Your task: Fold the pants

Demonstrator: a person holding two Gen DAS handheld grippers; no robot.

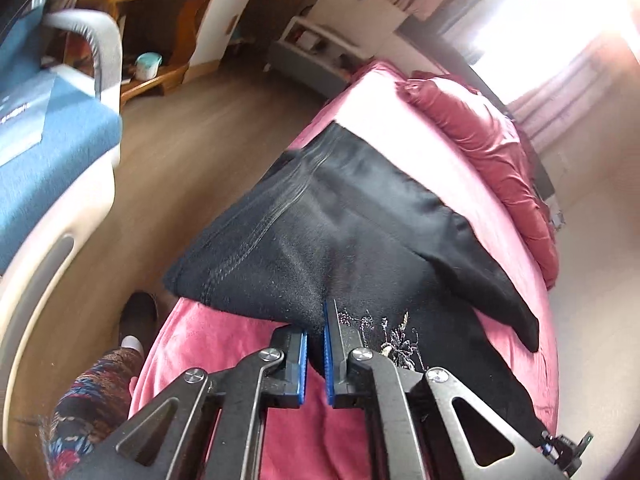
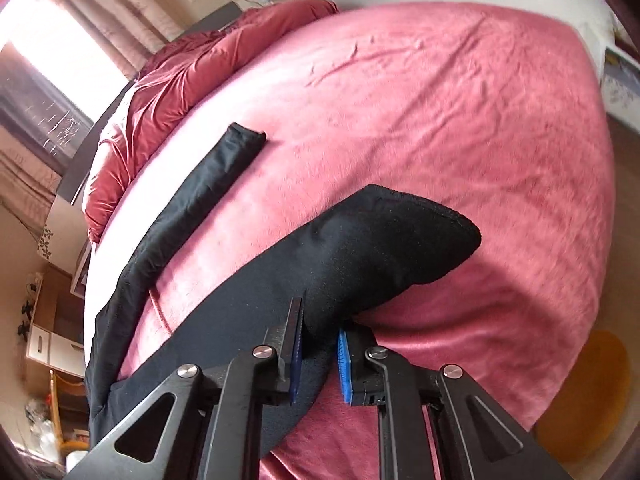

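Bedroom floor of brown wood-look planks (image 1: 192, 132) lies open along the left side of the bed, between it and a blue-cushioned chair with a grey armrest (image 1: 52, 148). We work over the wide pink plush bedspread (image 2: 440, 120), which fills most of the right wrist view and is bare across its far and right parts, with only light creases. Its right edge drops toward the floor, where a round yellow mat (image 2: 588, 392) sits. A crumpled dark-red velvet quilt (image 2: 168, 80) is heaped along the far-left edge of the bed, near the bright curtained window (image 2: 60, 40).

The black fleece pants (image 1: 328, 232) lie across the near part of the bedspread. In the left wrist view the waist end sticks out past the bed's left edge, over the floor. In the right wrist view 1 leg stretches flat toward the quilt, its cuff resting on the spread, while the other leg's end is lifted and curls over.

Our left gripper (image 1: 315, 344) has its 2 blue pads pinched on the pants fabric beside a silvery embroidered patch (image 1: 384, 336). Our right gripper (image 2: 320, 340) is clamped on a thick fold of the raised leg. A patterned trouser leg and a dark slipper (image 1: 138, 316) show at the bedside.
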